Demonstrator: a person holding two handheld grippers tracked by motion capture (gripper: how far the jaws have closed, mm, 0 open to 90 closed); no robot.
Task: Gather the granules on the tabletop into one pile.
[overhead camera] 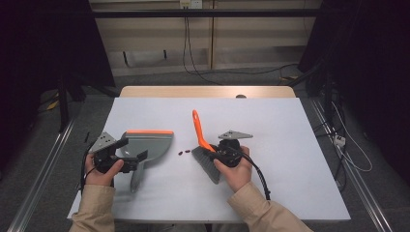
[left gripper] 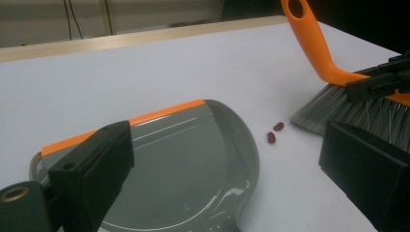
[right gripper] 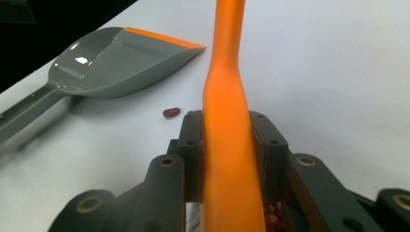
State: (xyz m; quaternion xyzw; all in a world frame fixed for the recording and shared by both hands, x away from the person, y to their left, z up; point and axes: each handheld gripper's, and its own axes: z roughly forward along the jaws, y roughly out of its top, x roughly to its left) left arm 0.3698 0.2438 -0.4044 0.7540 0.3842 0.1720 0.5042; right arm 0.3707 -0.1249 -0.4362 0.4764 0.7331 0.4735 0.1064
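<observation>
With the right gripper (overhead camera: 218,153) clamped on the brush (overhead camera: 205,150) and the left gripper (overhead camera: 126,155) spread wide over the dustpan (overhead camera: 150,142), the beans (overhead camera: 183,152) at 9 o'clock of the bristles could be pushed past the unheld pan.

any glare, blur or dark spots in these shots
High view: even light on the white table, dark room around it. Left gripper view: sheen on the dustpan, its near jaws soft. Right gripper view: bright glint on the dustpan; the brush handle, clamped in the right hand-held gripper, is blurred from closeness.
</observation>
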